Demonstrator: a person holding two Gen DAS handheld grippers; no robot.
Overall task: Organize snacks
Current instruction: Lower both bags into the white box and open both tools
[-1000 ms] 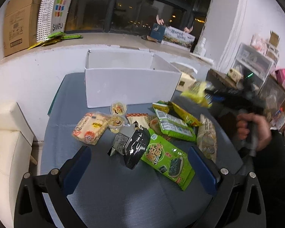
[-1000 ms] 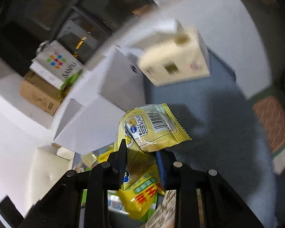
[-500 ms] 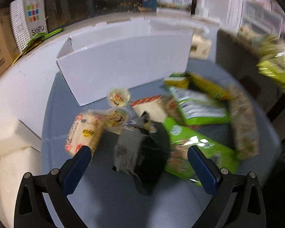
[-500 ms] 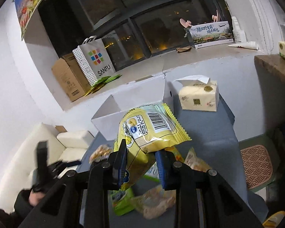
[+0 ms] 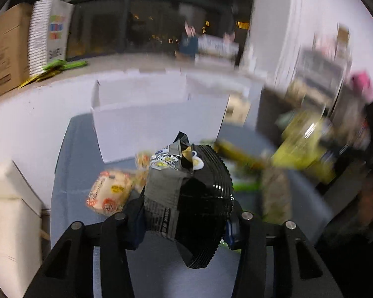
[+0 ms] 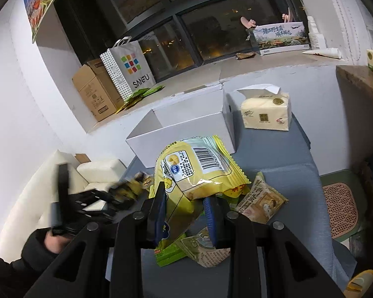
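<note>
Left gripper (image 5: 186,226) clamped on black-and-grey snack bag (image 5: 189,198), bag lifted above grey table (image 5: 72,164). Right gripper (image 6: 186,213) pinching yellow snack packet (image 6: 199,171), barcode side up, held over loose snack pile (image 6: 258,201). Pale bread packet (image 5: 109,193) lying on table just left of black bag. Beyond: open white box (image 6: 186,129); tissue pack (image 6: 266,114) beside it. Left view blurred.

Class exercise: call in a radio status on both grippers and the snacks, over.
Left gripper shut on black snack bag. Right gripper shut on yellow snack bag. White box open ahead, nothing blocking. More packets loose on table.
</note>
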